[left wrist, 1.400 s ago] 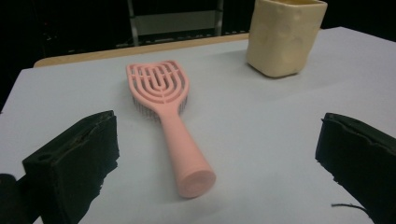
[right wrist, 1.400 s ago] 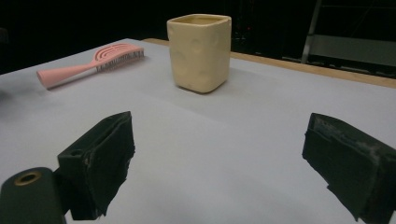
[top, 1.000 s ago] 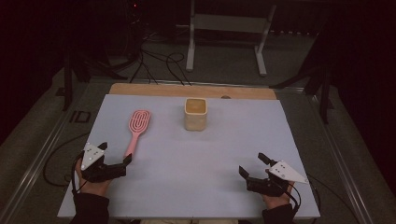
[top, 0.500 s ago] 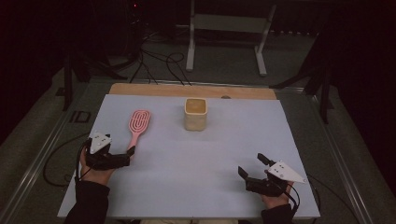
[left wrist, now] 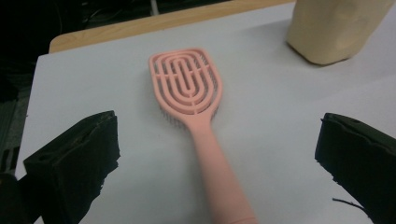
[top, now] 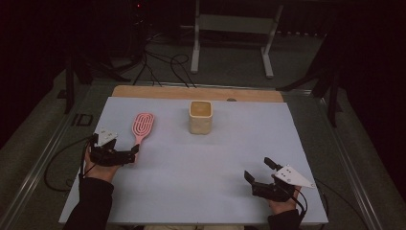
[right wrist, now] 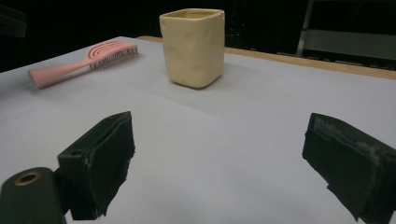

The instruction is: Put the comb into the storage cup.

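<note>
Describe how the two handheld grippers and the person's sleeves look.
Both the left gripper and the right gripper are black, with two blocky, rough-edged black jaws. Each carries a grey three-cornered plate with small dark dots on top and trails a black cable. The sleeves are dark.

Two hand-held tongs, black bodies. Left tongs (top: 134, 152): pale grey three-cornered plate on top with small dark dots, black cable trailing off toward the counter's edge. Right tongs (top: 258, 172): same grey plate, larger in view, black cable looping behind the wrist. Jaws blocky, matte black, pad edges rough and chipped in both gripper views. Brass-coloured ring set in a round black part at lower left of the right gripper view. Dark long sleeves on both forearms.
</note>
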Demonstrator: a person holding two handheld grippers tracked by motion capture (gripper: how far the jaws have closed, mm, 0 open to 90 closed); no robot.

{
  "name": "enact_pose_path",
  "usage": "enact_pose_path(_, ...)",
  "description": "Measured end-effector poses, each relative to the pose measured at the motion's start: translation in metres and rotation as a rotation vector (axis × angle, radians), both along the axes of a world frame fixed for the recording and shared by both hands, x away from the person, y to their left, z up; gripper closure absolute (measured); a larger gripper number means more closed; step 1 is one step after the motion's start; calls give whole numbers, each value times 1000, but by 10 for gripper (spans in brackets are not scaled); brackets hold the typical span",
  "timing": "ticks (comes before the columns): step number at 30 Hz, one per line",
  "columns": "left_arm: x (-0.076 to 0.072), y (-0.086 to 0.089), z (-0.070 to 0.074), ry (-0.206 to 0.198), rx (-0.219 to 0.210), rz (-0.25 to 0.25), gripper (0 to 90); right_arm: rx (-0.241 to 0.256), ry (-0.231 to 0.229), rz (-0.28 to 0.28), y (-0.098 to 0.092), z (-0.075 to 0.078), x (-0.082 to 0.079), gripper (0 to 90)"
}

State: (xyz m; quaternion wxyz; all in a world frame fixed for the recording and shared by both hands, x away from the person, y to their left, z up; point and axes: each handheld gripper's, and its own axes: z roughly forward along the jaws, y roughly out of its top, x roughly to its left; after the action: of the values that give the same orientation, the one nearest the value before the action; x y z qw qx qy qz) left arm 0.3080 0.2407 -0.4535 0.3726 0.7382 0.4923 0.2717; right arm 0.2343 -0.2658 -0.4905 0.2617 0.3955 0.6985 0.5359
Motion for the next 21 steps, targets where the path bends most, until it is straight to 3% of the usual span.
enact_pose_path(7, 11, -2, 2, 40, 43, 6, 4, 0, 2, -2, -1, 0, 0, 89)
enact_pose_path(21, 31, -8, 5, 105, 80, 37, 4, -5, 2, 0, 0, -1, 1, 89)
